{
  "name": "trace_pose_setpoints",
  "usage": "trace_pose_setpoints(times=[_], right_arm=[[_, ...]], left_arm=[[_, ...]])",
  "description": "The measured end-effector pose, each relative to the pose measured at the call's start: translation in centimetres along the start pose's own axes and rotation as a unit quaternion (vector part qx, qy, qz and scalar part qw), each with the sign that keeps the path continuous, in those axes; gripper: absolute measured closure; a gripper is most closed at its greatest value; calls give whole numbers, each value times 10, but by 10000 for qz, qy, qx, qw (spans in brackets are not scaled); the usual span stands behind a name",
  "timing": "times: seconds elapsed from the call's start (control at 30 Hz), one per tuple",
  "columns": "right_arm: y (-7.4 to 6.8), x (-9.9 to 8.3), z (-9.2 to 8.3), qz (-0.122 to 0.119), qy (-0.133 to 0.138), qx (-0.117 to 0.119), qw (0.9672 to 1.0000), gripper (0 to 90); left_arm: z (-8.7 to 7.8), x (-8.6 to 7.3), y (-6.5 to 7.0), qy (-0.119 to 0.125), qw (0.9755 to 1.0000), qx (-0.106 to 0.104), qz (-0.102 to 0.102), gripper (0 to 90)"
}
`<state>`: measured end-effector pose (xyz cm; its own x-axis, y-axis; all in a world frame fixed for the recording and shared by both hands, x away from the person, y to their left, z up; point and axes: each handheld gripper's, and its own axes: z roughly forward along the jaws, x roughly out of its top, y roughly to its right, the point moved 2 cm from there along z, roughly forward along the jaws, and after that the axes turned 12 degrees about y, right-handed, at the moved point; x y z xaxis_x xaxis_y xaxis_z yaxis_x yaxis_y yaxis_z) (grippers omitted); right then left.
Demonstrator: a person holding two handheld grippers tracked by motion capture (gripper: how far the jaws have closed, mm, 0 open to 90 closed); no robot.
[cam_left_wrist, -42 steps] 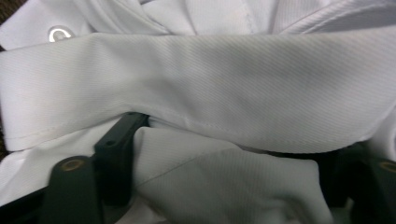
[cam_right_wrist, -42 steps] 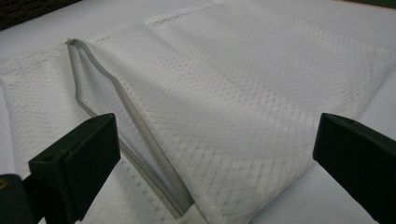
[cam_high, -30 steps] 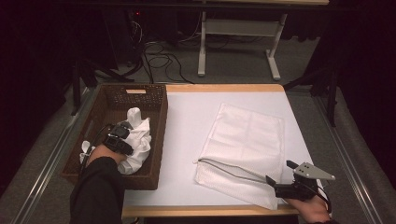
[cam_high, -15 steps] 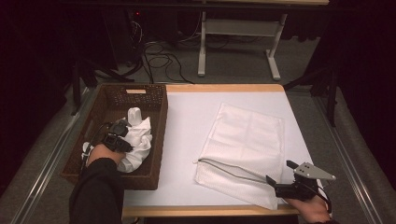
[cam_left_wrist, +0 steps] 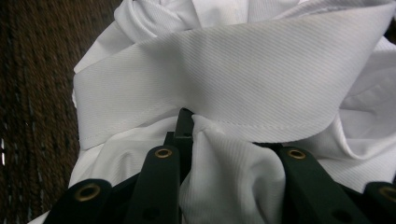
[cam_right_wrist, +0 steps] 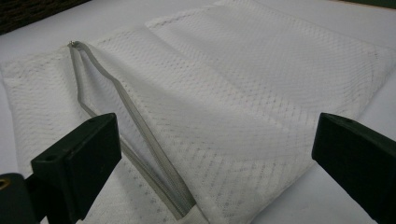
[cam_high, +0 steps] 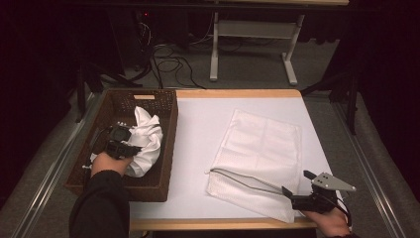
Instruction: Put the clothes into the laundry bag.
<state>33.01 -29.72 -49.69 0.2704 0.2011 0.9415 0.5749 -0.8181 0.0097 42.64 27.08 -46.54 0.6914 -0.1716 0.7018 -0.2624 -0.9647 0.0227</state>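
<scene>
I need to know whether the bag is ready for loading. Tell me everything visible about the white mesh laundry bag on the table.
The white mesh laundry bag lies flat on the white tabletop, to the right of the brown wicker basket. It looks like thin netted fabric with fold creases. Its grey zipper stands open along the near edge, the two sides parting into a narrow gap. The right gripper sits at the bag's near right corner, jaws wide apart on either side of the zipper's end; I cannot tell whether they touch the cloth.
</scene>
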Motion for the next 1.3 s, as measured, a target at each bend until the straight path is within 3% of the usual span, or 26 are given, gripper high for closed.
trace_pose_setpoints(times=[0.3, 0.53, 0.67, 1.13, 1.3], right_arm=[[-1, 0, 0, 33, -15, -6, 10000, 19], [0, 0, 0, 20, -16, 4, 10000, 19], [-1, -1, 0, 29, -14, 4, 10000, 19], [-1, -1, 1, 14, -22, 11, 10000, 20], [-1, -1, 1, 10, -19, 12, 10000, 21]], left_arm=[[-15, 4, 2, 750, 9970, 99, 142, 706], [-26, 5, 6, 1288, 9910, 184, 328, 706], [-32, 5, 5, 1555, 9873, 164, 291, 706], [-52, 2, 3, 2442, 9694, 192, 150, 706], [-58, 1, 2, 2736, 9616, 204, 81, 706]])
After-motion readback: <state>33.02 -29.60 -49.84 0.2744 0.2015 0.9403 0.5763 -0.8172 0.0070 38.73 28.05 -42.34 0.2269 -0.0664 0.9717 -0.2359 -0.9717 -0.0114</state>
